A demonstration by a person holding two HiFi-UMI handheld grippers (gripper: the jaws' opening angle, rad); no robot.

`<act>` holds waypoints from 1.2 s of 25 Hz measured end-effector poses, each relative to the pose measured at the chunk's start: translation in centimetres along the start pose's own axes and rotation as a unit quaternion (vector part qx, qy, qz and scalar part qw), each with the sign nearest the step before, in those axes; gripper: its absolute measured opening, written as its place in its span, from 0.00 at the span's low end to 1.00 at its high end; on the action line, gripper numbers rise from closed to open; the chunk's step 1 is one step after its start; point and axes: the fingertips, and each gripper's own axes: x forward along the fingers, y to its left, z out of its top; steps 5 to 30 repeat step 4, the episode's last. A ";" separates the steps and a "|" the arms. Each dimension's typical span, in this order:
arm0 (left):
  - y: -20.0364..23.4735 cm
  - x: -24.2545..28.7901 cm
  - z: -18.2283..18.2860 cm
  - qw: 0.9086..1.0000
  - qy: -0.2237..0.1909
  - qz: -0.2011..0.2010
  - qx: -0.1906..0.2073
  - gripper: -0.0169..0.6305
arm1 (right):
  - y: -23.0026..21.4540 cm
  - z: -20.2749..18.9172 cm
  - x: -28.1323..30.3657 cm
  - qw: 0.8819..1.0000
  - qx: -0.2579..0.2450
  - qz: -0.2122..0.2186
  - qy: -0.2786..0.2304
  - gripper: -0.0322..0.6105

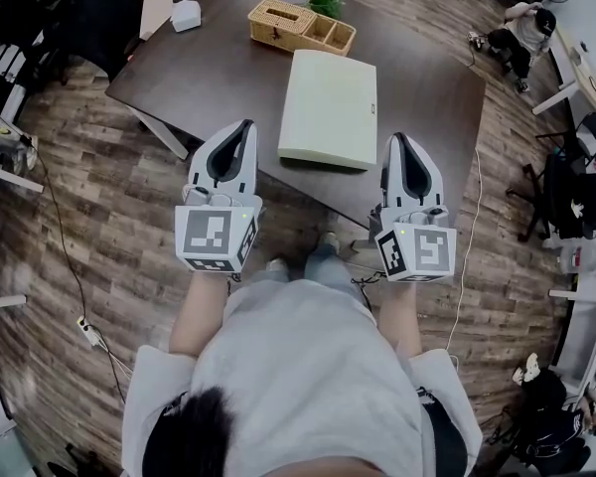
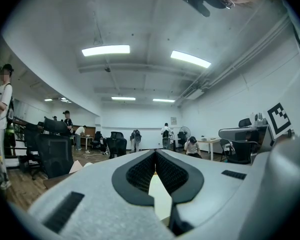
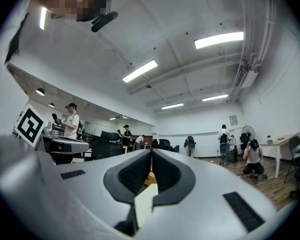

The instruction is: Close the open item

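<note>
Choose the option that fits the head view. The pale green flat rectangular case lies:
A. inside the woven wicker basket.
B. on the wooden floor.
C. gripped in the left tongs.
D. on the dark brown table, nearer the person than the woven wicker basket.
D: the pale green flat rectangular case lies flat on the dark brown table, the woven wicker basket stands beyond it, and the left tongs are shut and empty.

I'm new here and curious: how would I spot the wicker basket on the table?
Find the dark table in front of the person. Near its far edge, beyond the flat pale case, sits the basket. It alone is woven and tan, with open compartments.
</note>
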 end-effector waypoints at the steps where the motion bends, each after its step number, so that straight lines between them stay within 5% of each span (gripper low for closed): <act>1: 0.1 -0.1 0.0 1.000 0.000 0.000 0.000 0.04 | 0.1 0.1 0.0 1.000 0.000 0.001 0.000 0.07; 30: 0.3 -0.5 0.1 1.000 0.002 0.001 0.002 0.04 | 0.5 0.3 0.0 1.000 -0.002 0.003 -0.002 0.07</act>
